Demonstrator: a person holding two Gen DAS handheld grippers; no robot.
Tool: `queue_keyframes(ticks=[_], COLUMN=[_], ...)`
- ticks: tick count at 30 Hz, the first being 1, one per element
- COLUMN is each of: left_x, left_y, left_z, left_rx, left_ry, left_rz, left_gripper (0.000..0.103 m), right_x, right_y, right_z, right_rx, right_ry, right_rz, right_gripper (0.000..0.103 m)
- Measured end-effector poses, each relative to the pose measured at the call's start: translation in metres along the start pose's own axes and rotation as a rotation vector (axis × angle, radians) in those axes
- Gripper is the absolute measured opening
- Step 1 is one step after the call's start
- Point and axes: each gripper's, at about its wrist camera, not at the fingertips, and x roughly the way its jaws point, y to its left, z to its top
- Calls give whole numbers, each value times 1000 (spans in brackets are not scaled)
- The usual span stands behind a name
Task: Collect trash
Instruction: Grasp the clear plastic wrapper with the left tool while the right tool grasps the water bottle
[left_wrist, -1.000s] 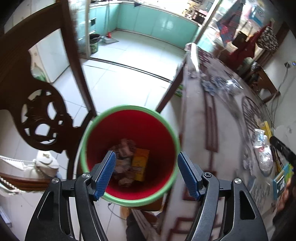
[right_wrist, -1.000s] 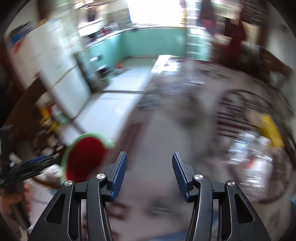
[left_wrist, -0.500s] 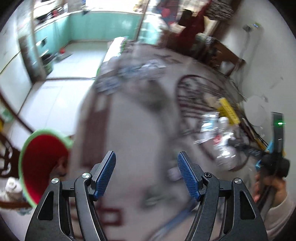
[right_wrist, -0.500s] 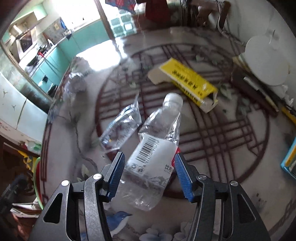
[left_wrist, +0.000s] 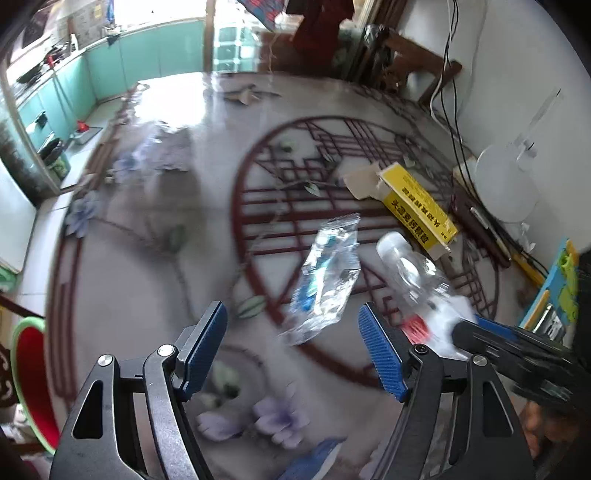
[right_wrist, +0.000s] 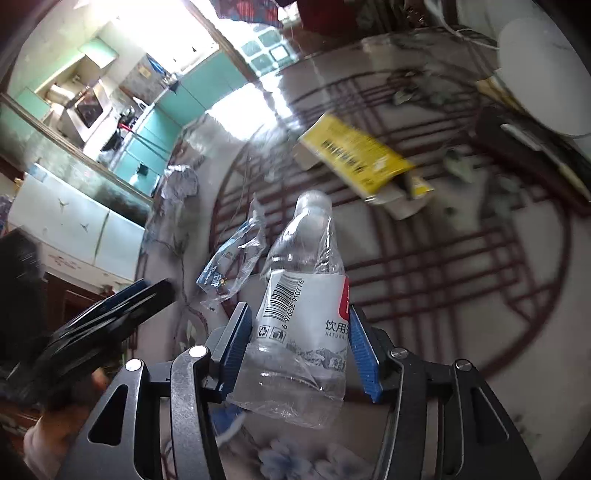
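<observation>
My right gripper (right_wrist: 301, 345) is shut on a clear plastic bottle (right_wrist: 303, 314) with a white label, its cap pointing away over the table. The same bottle shows in the left wrist view (left_wrist: 413, 273). A clear plastic wrapper (left_wrist: 325, 284) lies on the patterned table just ahead of my open, empty left gripper (left_wrist: 293, 354); it also shows in the right wrist view (right_wrist: 234, 258). A yellow cardboard box (left_wrist: 417, 203) lies farther back on the right. The red bin with a green rim (left_wrist: 31, 376) stands off the table's left edge.
A white round stand (left_wrist: 506, 184), cables and dark tools sit by the wall on the right. Colourful items (left_wrist: 557, 295) lie at the table's right edge. Crumpled clear plastic (left_wrist: 162, 144) lies at the far left of the table.
My left gripper swung from above the red bin to over the table, facing the wrapper. My right gripper closed on the bottle and lifted it.
</observation>
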Motion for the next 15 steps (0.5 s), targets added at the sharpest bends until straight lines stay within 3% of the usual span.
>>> queue_keyframes(ticks=[5,9,11,13,15], left_x=[40,59,54,43,27], left_y=[-23,-27,-24,-23,-21], left_z=[11,11,8,6,4], left_rx=[33,35,17,23,33], left_ry=[73,139,136,100,60], left_rz=[-4,-20,-44,-35,-24], left_gripper=[72,23,20,11,10], right_x=[-8,-4,-1,7,14], right_y=[-22,-33,-36,-36,-35], right_z=[-2,-1,-2,-3,-4], right_rx=[24,39,31,22,23], right_ry=[36,63,83,107,126], right_rz=[-13,-32,-52,-61,-65], right_gripper=[49,50,51,53,62])
